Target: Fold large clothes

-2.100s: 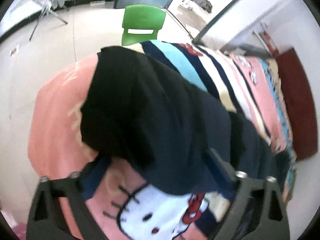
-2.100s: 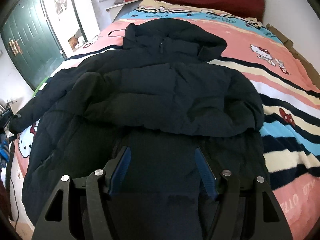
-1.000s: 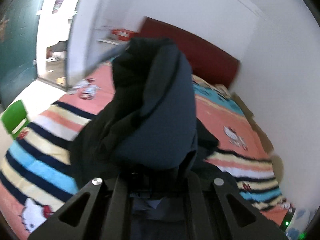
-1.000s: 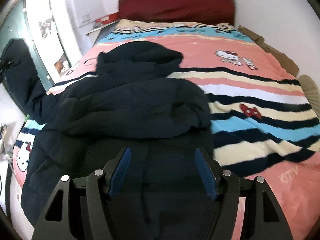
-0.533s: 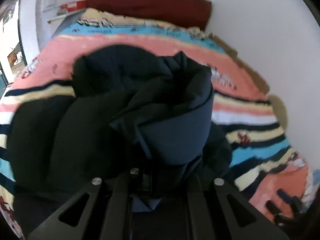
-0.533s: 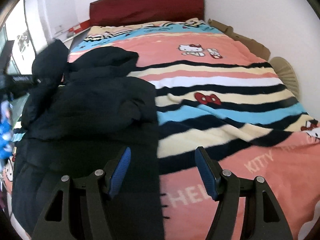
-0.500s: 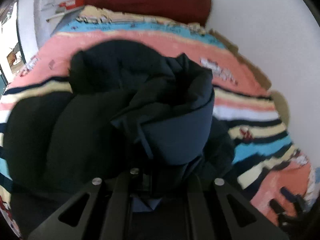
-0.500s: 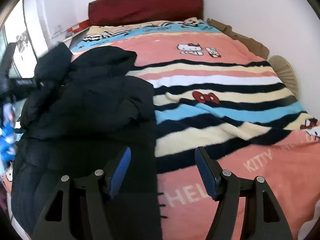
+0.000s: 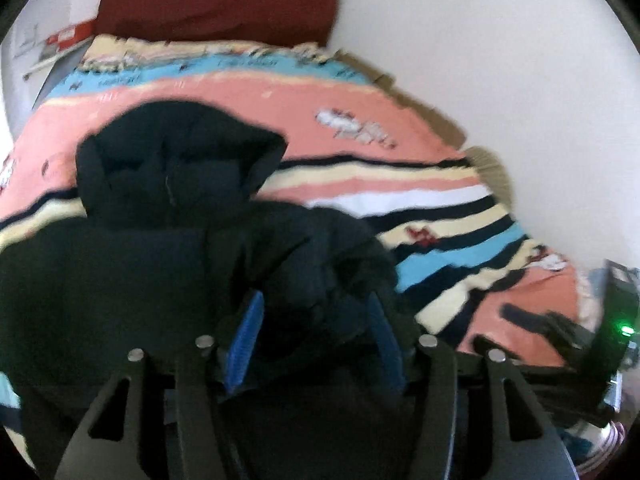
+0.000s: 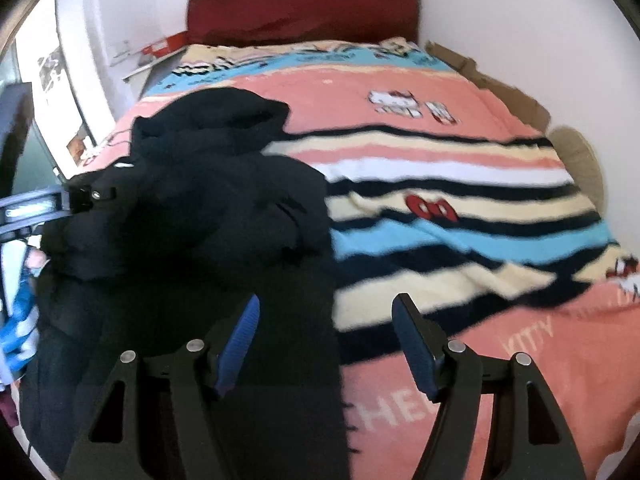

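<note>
A dark navy puffer jacket (image 9: 132, 280) lies on the bed, its hood (image 9: 176, 168) toward the headboard. Its sleeve (image 9: 320, 264) is folded across the front in a bunched heap. My left gripper (image 9: 314, 320) hovers just over that heap. Its jaws are opening, and the sleeve end lies loosely between the blue pads (image 9: 244, 340), which do not press on it. In the right wrist view the jacket (image 10: 200, 220) fills the left half. My right gripper (image 10: 326, 320) stands open and holds nothing, above the jacket's right edge and the blanket.
The bed carries a striped pink, blue and cream cartoon blanket (image 10: 440, 184), bare on the right. A dark red headboard (image 10: 304, 8) stands at the far end. Cardboard (image 10: 500, 88) lines the white wall on the right. A shelf with a red box (image 10: 160, 48) is at the far left.
The left gripper swung the held sleeve down onto the jacket's front and its jaws came apart, letting the sleeve go. The right gripper drifted right, still open.
</note>
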Available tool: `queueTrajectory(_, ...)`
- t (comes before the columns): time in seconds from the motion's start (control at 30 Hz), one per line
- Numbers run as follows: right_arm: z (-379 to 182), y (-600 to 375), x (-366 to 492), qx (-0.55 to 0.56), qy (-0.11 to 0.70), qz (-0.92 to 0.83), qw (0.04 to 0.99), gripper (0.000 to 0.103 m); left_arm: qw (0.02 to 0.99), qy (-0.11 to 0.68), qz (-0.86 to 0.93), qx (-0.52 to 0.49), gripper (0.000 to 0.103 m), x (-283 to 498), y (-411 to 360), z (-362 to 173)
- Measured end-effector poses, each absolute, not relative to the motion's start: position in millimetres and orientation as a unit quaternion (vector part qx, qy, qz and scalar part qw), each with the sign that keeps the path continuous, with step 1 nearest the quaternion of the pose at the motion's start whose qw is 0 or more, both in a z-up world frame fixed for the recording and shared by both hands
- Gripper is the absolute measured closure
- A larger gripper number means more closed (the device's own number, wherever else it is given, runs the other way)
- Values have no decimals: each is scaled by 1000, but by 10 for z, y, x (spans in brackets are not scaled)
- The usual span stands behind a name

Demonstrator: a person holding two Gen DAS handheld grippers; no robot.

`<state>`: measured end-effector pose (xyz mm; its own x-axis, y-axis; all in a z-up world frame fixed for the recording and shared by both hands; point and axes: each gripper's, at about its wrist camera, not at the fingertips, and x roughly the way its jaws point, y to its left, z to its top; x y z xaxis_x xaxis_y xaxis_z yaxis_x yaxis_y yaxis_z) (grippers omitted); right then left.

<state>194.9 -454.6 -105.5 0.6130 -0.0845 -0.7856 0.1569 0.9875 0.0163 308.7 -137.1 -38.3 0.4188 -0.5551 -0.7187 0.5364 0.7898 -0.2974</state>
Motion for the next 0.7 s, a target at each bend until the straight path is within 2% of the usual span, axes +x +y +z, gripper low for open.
queueTrajectory(0.13,-834,-4248,2161,26,420,-38,906,35,862,416,-289,-9,50,3185,-947,-176)
queueTrajectory(0.27,-704,-3873,2456,13,411,3,912,34,877,433,-207,-6,50,3460,-350,-274)
queueTrajectory(0.47,-855,-3259,3105,7,434,49,900,34,870,482,-100,12,50,3825,297,-735)
queueTrajectory(0.7,-1408,-2919,3597,5,484,56,873,32,846,521,-103,35,46,3938,242,-1419)
